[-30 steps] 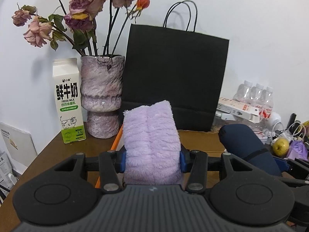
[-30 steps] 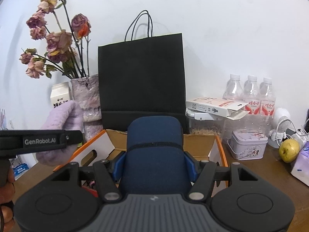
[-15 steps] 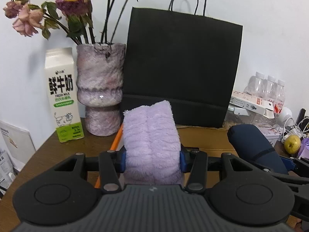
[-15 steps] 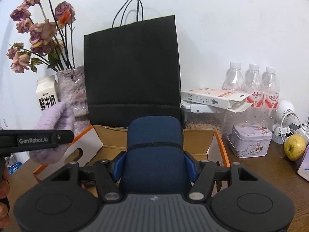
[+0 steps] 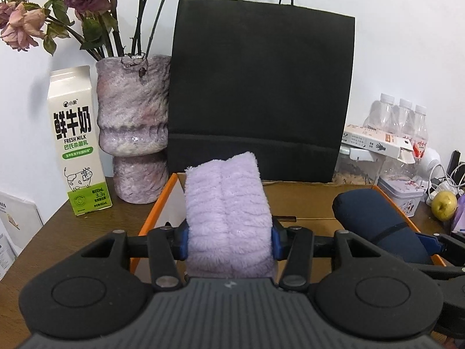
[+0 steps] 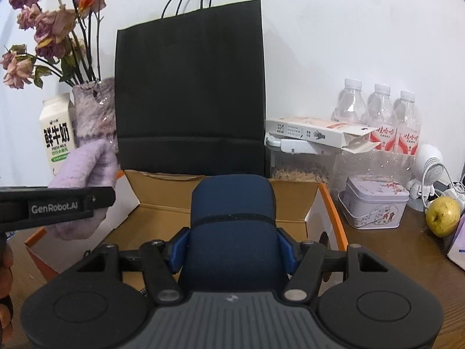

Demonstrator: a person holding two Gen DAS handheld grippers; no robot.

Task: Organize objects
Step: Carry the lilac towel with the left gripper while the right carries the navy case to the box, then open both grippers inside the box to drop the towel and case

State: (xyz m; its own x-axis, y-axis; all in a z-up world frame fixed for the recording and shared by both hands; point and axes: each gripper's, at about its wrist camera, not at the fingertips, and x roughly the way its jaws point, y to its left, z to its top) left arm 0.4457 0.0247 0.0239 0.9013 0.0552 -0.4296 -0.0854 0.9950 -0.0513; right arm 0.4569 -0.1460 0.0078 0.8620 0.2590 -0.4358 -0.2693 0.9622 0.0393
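The purple fuzzy roll [image 5: 229, 218] sits between the jaws of the left gripper [image 5: 229, 240], held above the near left part of the open cardboard box [image 5: 302, 200]. The jaws are opening, yet the blue pads are against the roll's sides, so it looks about to be let go into the box. The dark blue roll [image 6: 232, 226] is clamped lengthwise in the right gripper [image 6: 232, 251], whose jaws stand partly apart on its width, and it hangs over the right half of the same box. Each roll is gripped across its middle with its free end pointing away, probably so both can be laid side by side inside.

The box has orange-edged flaps [image 5: 158, 206] standing up on the left and right, which narrow the way in. Its far wall is close to a tall black paper bag [image 5: 261, 93]. To the left stand a vase [image 5: 133, 128] with dried flowers and a milk carton [image 5: 77, 142]; to the right a tin [image 6: 375, 206], water bottles [image 6: 377, 110] and a yellow-green fruit [image 6: 443, 215] crowd the table [image 6: 392, 256]. The freest room is straight down into the box.
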